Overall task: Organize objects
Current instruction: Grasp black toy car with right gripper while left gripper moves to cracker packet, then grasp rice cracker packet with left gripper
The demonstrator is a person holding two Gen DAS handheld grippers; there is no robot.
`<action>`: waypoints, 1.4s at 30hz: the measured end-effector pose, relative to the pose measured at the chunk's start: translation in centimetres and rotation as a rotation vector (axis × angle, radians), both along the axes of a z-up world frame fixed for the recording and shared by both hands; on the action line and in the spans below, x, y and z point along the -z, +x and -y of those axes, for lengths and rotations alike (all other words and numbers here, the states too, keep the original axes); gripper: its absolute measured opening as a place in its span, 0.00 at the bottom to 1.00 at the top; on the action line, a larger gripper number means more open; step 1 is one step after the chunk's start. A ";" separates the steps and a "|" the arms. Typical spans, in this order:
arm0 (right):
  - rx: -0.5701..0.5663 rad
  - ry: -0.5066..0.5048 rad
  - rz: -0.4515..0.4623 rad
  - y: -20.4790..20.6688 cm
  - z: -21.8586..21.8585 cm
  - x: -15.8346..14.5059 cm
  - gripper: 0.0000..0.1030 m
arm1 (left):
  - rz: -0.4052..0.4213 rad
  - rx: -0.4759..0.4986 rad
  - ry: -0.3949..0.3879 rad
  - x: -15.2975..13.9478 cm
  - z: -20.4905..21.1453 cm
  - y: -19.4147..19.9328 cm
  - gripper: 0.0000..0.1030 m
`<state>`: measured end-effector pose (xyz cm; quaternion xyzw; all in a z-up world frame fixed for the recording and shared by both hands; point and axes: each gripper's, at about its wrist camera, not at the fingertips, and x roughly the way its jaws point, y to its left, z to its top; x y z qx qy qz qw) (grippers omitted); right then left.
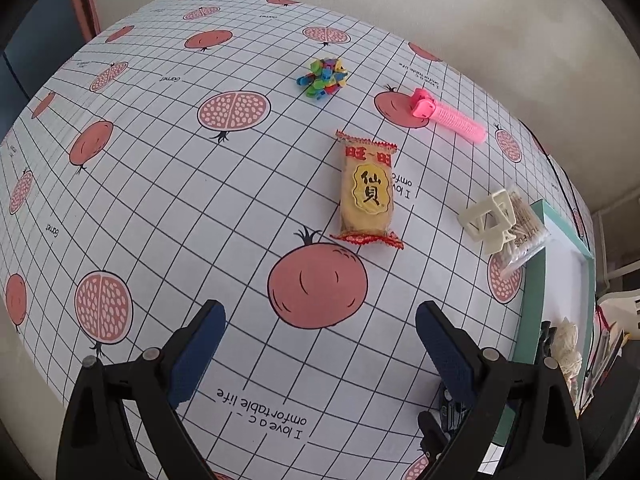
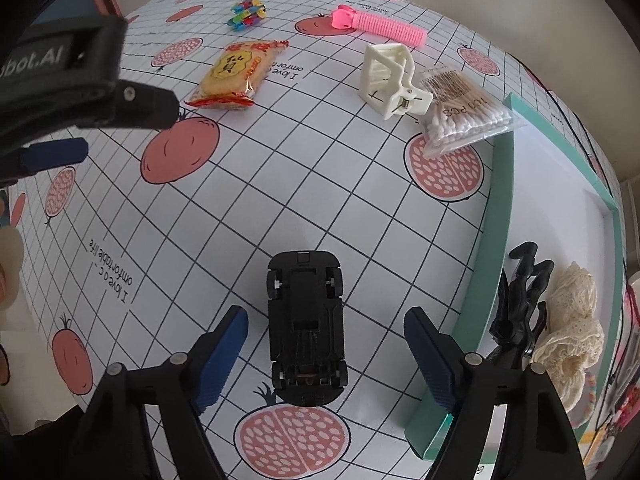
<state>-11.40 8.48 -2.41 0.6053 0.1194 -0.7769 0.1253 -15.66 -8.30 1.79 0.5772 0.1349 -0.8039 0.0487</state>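
In teal tray [image 2: 500,208]: black claw clip [image 2: 520,300], lace scrunchie [image 2: 572,320]. On cloth, unsorted: upturned toy car [image 2: 306,324] between parted right gripper [image 2: 326,354] fingers; snack [image 1: 366,192], roller [image 1: 448,116], clips [image 1: 323,76], swabs [image 2: 464,112]. Left gripper [image 1: 320,354] spread, empty.

light: soft, even daylight | shadows: faint | focus: sharp | edges: strong fisheye bending, dark corners

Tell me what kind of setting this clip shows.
Probably a home table: a pomegranate-print tablecloth, household odds and ends such as a snack packet and cotton swabs, and a teal tray for sorting.
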 end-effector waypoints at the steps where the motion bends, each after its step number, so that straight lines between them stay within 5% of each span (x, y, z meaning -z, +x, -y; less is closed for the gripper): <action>1: 0.000 0.004 0.003 -0.1 0.0 0.1 0.79 | -0.007 0.001 -0.002 0.0 0.0 -0.2 0.93; 6: 0.007 -0.010 0.021 -0.4 0.0 0.3 0.76 | -0.038 -0.001 0.023 0.2 0.0 -1.6 0.93; 20: 0.044 -0.045 0.047 -2.0 -0.7 0.5 0.61 | -0.121 0.052 -0.072 1.1 -1.2 -5.1 0.93; 29: 0.074 -0.085 0.058 -3.2 -1.4 0.1 0.38 | -0.134 0.069 -0.078 1.9 -1.8 -5.7 0.89; 32: 0.078 -0.093 0.061 -3.6 -1.4 0.0 0.34 | -0.134 0.071 -0.082 2.1 -2.1 -5.9 0.74; 42: 0.101 -0.126 0.047 -4.9 -1.9 -0.5 0.34 | -0.128 0.079 -0.067 2.8 -2.3 -6.2 0.50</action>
